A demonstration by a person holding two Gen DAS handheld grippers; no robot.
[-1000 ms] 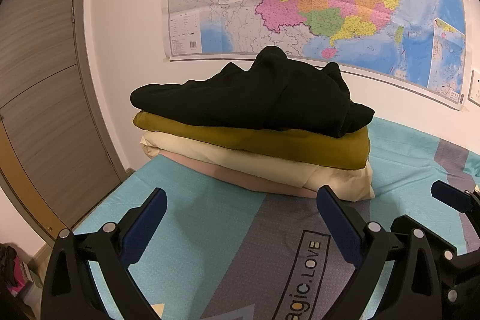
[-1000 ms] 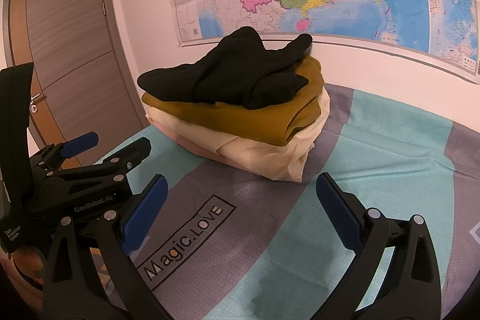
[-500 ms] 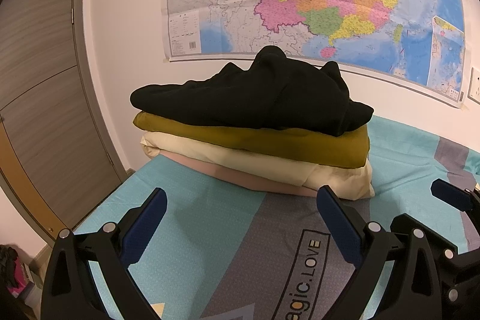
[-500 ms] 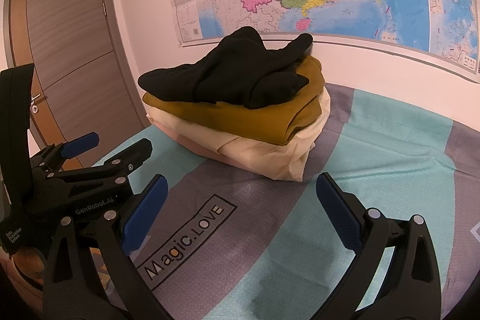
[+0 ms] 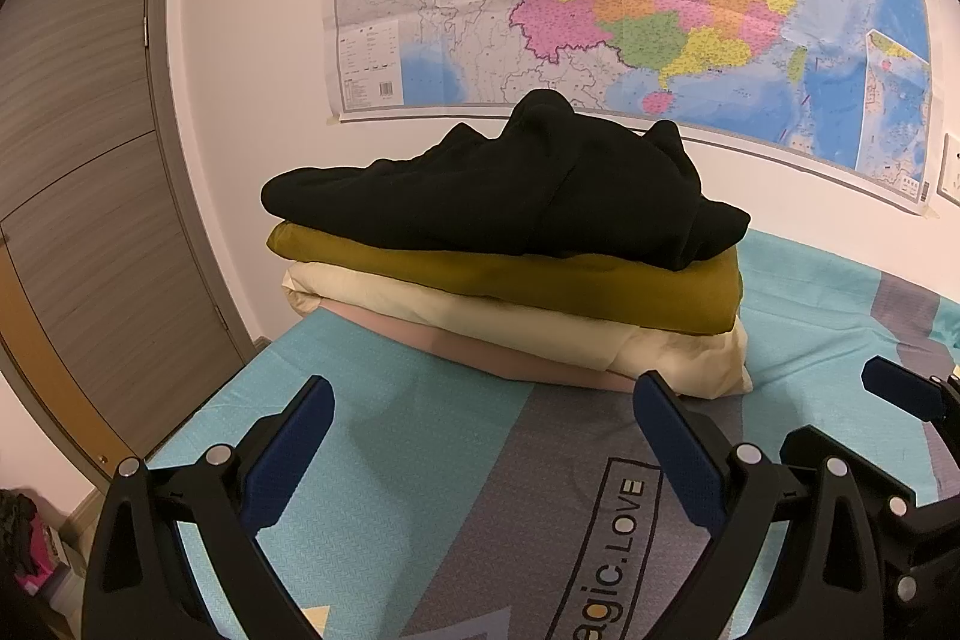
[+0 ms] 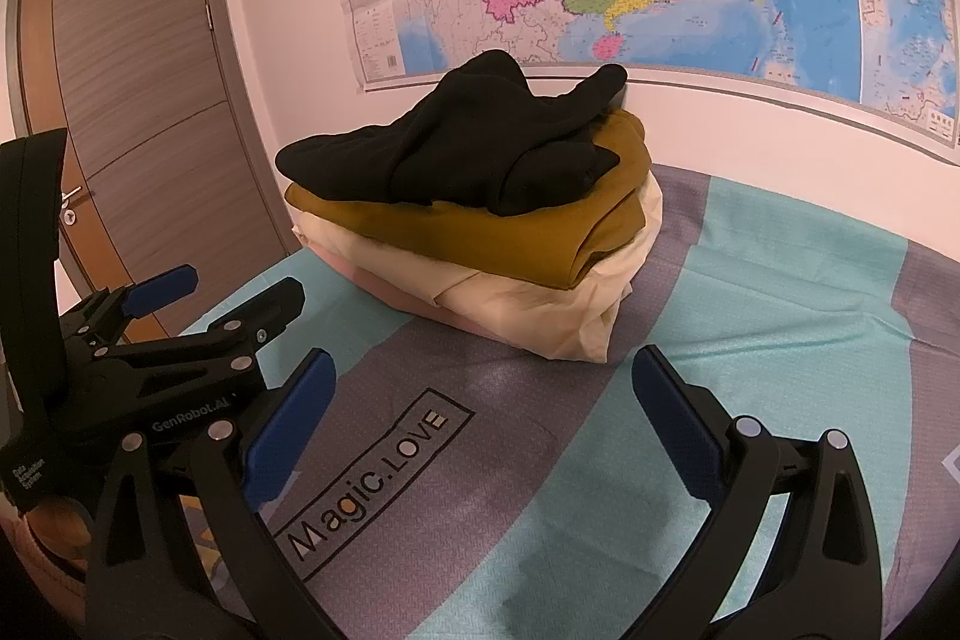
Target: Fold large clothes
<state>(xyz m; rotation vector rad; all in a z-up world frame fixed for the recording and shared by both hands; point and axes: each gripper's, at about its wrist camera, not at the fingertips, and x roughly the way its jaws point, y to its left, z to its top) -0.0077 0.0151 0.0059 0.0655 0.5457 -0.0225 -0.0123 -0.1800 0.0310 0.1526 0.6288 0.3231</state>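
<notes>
Ahead of the wide-open, empty left claw (image 5: pixel 483 436) and right claw (image 6: pixel 483 409), four folded garments (image 5: pixel 510 292) sit stacked on the bedspread (image 6: pixel 750 340), a rumpled black knit (image 6: pixel 468 148) topping smooth mustard, cream and a mostly hidden pink layer.

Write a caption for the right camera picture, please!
Open right gripper faces a stack topped by a black garment on the bed.

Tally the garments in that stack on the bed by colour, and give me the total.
Black: 1
Mustard: 1
Cream: 1
Pink: 1
Total: 4 garments, stacked in that order from top to bottom.
</notes>
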